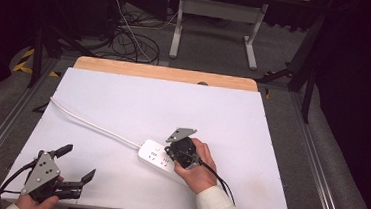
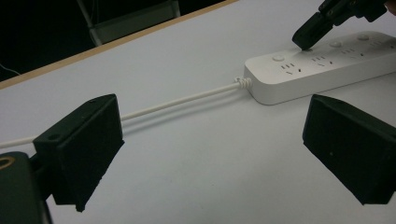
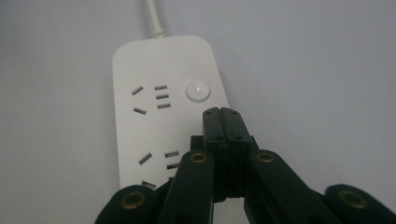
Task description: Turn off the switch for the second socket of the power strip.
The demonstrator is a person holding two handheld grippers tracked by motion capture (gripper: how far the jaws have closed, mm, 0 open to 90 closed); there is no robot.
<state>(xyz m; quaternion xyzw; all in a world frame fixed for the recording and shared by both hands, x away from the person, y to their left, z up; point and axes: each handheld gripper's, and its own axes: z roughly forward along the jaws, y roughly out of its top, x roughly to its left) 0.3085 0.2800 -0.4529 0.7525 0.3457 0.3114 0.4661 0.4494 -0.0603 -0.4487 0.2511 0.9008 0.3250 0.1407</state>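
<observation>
We see a white power strip (image 1: 161,159) lying on the white table (image 1: 123,99), a little right of the middle near the front edge, its white cord (image 1: 91,124) running away to the far left. Nothing lies between the strip and our 2 grippers. Our right gripper (image 1: 170,152) points down onto the strip, its jaws pressed together with nothing between them, the tips touching the top face just beside a round button (image 3: 198,90). Our left gripper (image 1: 76,163) rests at the front left corner, well apart from the strip, jaws spread wide and empty.
</observation>
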